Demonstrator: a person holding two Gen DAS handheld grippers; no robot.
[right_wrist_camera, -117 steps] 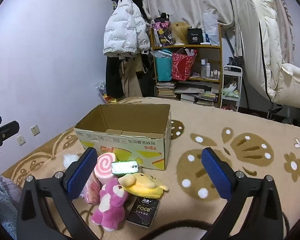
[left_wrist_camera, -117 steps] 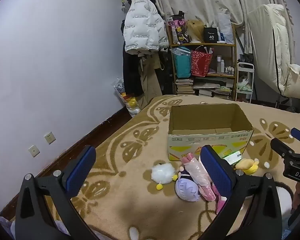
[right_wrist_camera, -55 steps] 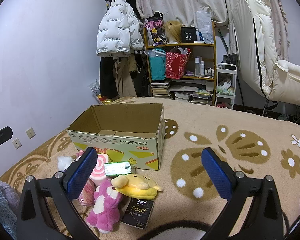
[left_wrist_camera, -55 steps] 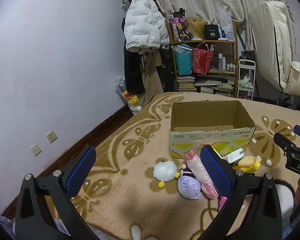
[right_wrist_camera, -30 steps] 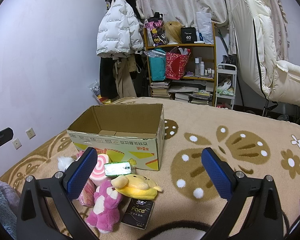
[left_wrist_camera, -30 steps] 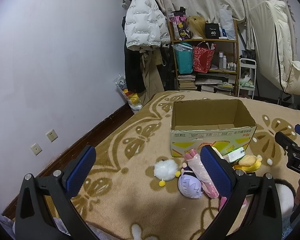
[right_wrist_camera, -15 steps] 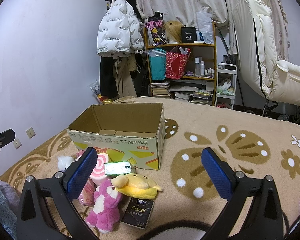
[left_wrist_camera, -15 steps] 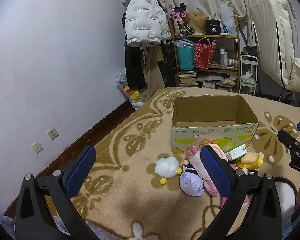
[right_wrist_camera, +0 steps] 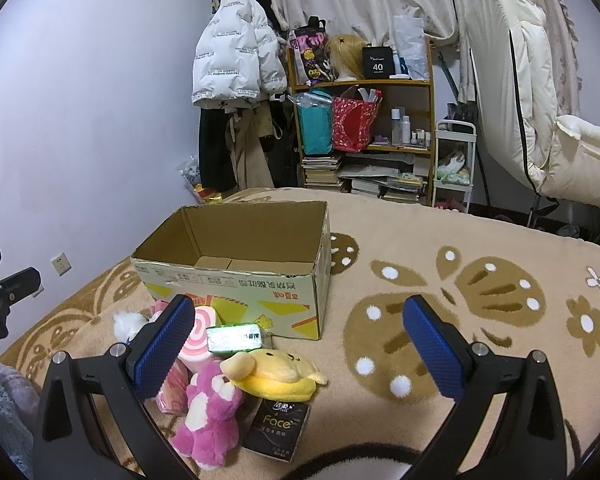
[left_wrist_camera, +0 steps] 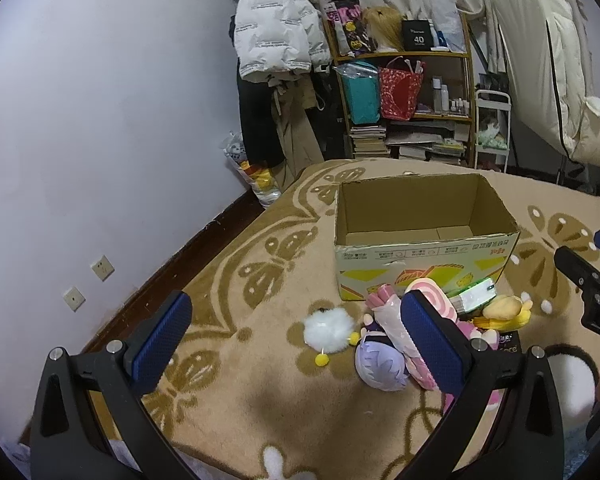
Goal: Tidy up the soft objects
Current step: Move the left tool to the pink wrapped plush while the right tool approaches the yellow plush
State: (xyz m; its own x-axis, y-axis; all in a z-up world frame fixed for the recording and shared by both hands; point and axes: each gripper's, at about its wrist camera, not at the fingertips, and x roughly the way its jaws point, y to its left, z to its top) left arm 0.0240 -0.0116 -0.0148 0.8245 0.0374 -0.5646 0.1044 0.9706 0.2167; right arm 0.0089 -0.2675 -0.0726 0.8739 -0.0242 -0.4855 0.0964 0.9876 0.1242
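Only the left wrist view shows the purple plush (left_wrist_camera: 381, 364) beside the white pompom (left_wrist_camera: 328, 330), while the right gripper (right_wrist_camera: 300, 344) and left gripper (left_wrist_camera: 300, 338), jaws wide and empty, hover above toys heaped before the cardboard box (right_wrist_camera: 236, 276).

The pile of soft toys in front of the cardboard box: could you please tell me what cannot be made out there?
- Pink bear: mostly hidden in the left wrist view by the left gripper finger.
- Pink swirl roll: partly covered in the right wrist view by the right gripper finger.
- Cardboard box: near wall hides part of the floor.
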